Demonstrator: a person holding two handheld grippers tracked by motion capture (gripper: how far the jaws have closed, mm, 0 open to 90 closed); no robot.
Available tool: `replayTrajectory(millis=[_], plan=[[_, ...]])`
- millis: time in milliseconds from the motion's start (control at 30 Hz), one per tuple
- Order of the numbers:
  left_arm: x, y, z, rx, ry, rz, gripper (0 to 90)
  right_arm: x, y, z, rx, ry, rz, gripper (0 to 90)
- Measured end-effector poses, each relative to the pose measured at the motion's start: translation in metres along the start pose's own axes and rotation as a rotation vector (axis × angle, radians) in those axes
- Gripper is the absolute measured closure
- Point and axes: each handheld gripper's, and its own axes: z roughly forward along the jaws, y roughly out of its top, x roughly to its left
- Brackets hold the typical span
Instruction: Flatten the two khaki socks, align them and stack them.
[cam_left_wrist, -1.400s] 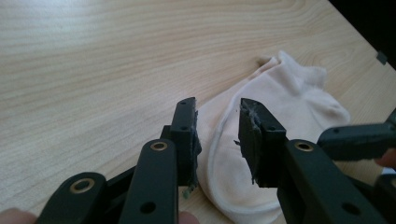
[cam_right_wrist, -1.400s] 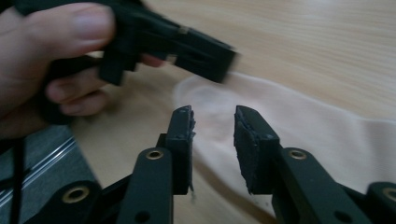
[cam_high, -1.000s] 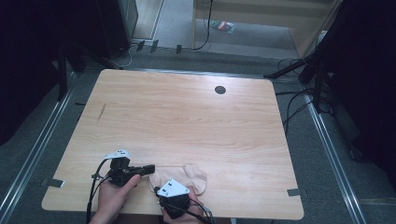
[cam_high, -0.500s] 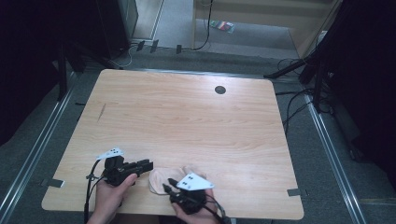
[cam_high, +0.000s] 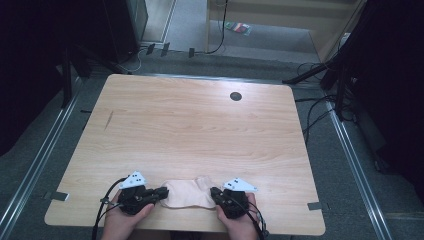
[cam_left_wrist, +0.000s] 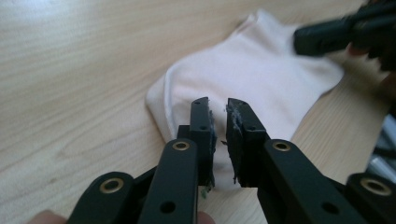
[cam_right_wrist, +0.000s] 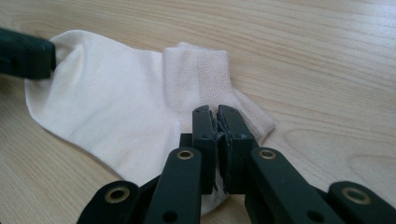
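A pale sock (cam_high: 187, 193) is laid flat at the near edge of the worktop (cam_high: 200, 130), stretched between both grippers. The left gripper (cam_high: 161, 192) has just been closing on its toe end with a small gap left; the right gripper (cam_high: 215, 192) is clamped on the cuff end. Smoothing appears to be in hand; next, an even outward pull or a fold is called for.

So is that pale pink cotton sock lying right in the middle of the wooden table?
No, the pale pink cotton sock lies close to the near edge of the light wooden table, between the two hands.
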Motion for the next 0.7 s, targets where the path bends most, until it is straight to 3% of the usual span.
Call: replayTrajectory(millis=[167,367,467,533,600,667,700], plan=[[-0.007,0.000,0.000,0.011,0.075,0.069,79.6,0.000,0.001,0.001,0.001,-0.016,-0.013,89.2],[0.003,0.008,0.007,-0.024,0.121,0.057,79.9,-0.005,0.008,0.009,-0.022,-0.045,-0.002,90.0],[0.008,0.012,0.011,-0.049,0.103,0.039,74.2,-0.005,0.013,0.015,-0.028,-0.062,-0.010,90.0],[0.008,0.011,0.009,-0.061,0.084,0.044,69.5,-0.006,0.015,0.015,-0.037,-0.054,-0.002,85.7],[0.007,0.010,0.004,-0.087,0.096,0.047,65.7,-0.005,0.016,0.010,-0.103,-0.062,0.001,75.3],[0.010,0.010,-0.004,-0.140,0.125,0.018,61.4,-0.007,0.020,0.003,-0.147,-0.116,0.016,68.0],[0.013,0.010,-0.010,-0.177,0.141,-0.009,59.4,-0.013,0.021,0.001,-0.133,-0.117,0.046,64.0]])
